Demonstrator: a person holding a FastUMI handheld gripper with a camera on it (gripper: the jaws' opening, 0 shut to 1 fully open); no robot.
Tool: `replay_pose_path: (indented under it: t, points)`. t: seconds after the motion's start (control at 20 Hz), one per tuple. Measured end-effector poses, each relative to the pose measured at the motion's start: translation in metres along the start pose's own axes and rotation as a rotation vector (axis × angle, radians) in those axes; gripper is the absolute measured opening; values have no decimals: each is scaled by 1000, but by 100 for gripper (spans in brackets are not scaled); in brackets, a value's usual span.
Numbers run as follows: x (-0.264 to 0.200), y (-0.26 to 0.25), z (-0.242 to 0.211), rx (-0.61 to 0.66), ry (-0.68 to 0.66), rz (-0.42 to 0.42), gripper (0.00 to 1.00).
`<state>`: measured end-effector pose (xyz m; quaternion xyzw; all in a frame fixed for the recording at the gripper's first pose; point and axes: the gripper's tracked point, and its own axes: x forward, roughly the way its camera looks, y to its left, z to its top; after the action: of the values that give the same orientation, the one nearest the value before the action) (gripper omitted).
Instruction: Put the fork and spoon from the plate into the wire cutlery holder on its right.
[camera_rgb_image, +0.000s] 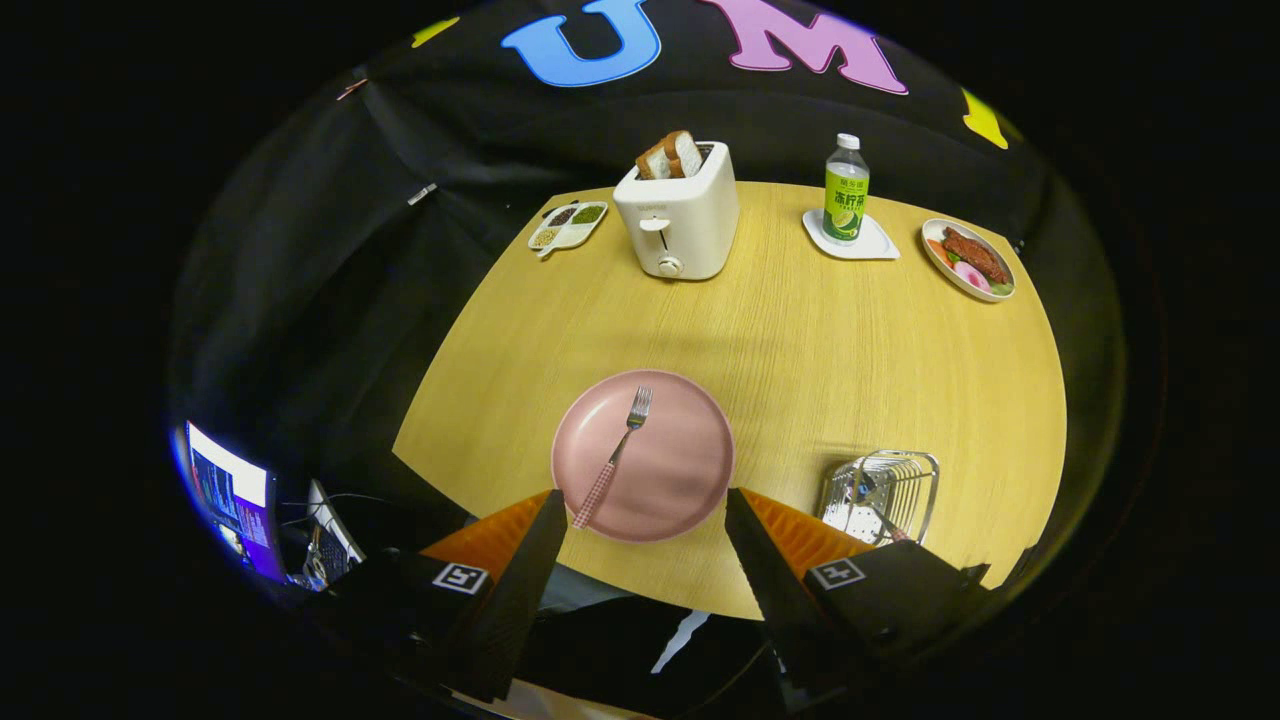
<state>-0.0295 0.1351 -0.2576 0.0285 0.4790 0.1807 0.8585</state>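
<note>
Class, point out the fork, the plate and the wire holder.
fork (617, 452): gripper view, mid-handle.
plate (680, 470): gripper view, bare inner surface.
wire holder (905, 480): gripper view, wire wall.

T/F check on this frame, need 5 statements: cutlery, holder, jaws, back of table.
1. A fork lies on the pink plate. True.
2. The gripper is shut on the fork. False: the jaws stand wide open, one on each side of the plate's near edge, touching nothing.
3. The wire cutlery holder already has a utensil in it. True: a handle shows inside; it cannot be told for sure which utensil it is.
4. The toaster is empty. False: bread slices stick out of its top.
5. The bottle lies on its side. False: it stands upright on a white coaster.
</note>
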Motion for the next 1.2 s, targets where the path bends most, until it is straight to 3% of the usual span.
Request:
replay_pose_path:
  t: [0.45,0.9,0.95,1.1,1.2]
  points:
    - [97,23,-35,132,163,-35,99]
    - [155,32,-63,132,298,-86,91]
    - [156,33,-65,128,308,-92,80]
    - [161,36,-71,119,332,-91,73]
    - [162,38,-73,125,352,-95,60]
